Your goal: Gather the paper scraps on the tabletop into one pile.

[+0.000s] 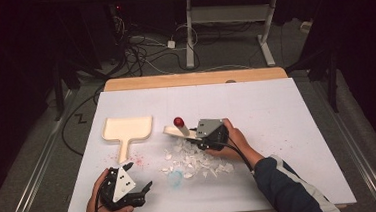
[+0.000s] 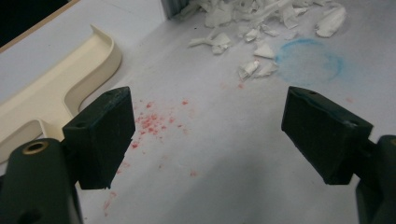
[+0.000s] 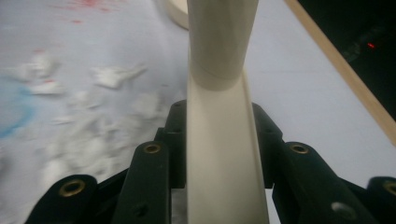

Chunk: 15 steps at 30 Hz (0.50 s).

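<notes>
A cream hand brush with a red knob lies low over the white sheet, just behind a pile of white scraps. My right gripper is shut on its cream handle, which runs straight up between the jaws. A cream dustpan lies flat at the left, handle toward me. My left gripper rests near the front edge, open with nothing between its jaws; it faces the scraps, with the dustpan at its left.
A blue ring stain marks the sheet by the near scraps, and red specks lie beside the dustpan handle. The wooden table edge runs along the far side. Cables and a desk frame stand on the floor beyond.
</notes>
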Tool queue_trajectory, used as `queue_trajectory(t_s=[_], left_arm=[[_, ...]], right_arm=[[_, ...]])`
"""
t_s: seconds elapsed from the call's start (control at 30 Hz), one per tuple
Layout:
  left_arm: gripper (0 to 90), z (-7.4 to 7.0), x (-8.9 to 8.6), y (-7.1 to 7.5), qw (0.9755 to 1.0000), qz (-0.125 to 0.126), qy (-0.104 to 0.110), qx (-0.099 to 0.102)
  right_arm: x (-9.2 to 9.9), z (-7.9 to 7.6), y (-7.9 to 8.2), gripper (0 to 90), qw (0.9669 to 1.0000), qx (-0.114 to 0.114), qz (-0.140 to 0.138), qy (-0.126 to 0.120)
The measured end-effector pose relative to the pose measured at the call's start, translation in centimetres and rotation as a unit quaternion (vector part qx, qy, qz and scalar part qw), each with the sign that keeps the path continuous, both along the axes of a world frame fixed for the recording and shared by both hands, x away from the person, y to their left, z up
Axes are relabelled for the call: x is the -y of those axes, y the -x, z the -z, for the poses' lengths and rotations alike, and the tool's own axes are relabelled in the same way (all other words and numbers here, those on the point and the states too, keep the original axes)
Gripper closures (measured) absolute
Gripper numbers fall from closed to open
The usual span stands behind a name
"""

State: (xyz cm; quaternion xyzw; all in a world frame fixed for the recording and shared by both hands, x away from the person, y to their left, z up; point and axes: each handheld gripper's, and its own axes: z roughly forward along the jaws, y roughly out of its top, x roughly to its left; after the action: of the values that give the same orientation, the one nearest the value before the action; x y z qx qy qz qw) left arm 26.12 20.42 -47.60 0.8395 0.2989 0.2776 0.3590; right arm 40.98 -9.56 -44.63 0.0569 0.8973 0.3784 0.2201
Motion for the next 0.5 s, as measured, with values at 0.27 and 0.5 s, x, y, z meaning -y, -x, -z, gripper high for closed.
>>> queue_trajectory(t_s=[0.27, 0.5], left_arm=[[16.7, 0.0, 0.1, 0.0, 1.0, 0.002, -0.001, -0.001], [16.7, 0.0, 0.2, -0.1, 1.0, 0.004, -0.004, -0.001]], right_arm=[[1.6, -0.8, 2.7, 68.0, 0.9972, -0.022, -0.072, -0.001], [4.2, -2.0, 3.6, 68.2, 0.9988, -0.008, -0.033, -0.035]])
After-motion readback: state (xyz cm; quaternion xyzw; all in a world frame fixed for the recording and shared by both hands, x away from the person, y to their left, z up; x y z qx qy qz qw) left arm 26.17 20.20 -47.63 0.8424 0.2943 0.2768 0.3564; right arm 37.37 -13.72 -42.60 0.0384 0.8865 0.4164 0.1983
